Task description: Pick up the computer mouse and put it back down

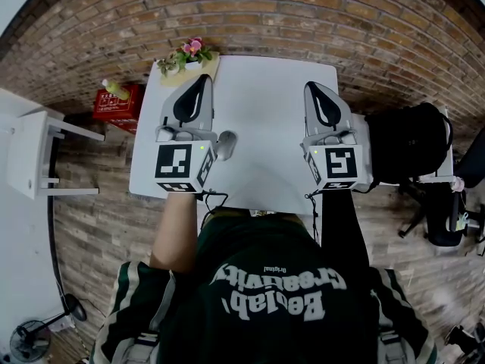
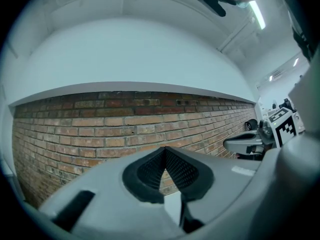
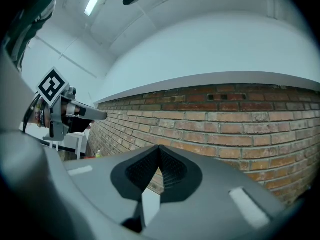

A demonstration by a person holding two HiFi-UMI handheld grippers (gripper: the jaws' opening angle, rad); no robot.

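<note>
1. Head view: I look down on a white worktop [image 1: 258,173] with both tools held over it.
2. The left fingers [image 1: 204,80] are shut tight. In the left gripper view the left fingers [image 2: 165,149] meet at the tips and hold nothing.
3. The right fingers [image 1: 311,88] are shut too. In the right gripper view the right fingers [image 3: 159,148] touch at the tips, and nothing is between them.
4. The grey computer mouse [image 1: 226,144] lies on the worktop. It is behind the tips of the left fingers, just beside their marker cube [image 1: 182,162], on the side that faces the right fingers. It is well apart from the right fingers. Neither pair holds it.
5. A flower pot [image 1: 186,54] stands at the far edge of the worktop, just past the left fingers.
6. Both pairs point at a brick wall [image 2: 100,129].
7. A red crate [image 1: 118,102] sits on the floor, out past the left fingers on their outer side.
8. A black chair [image 1: 409,142] is close by the right fingers, on their outer side.
</note>
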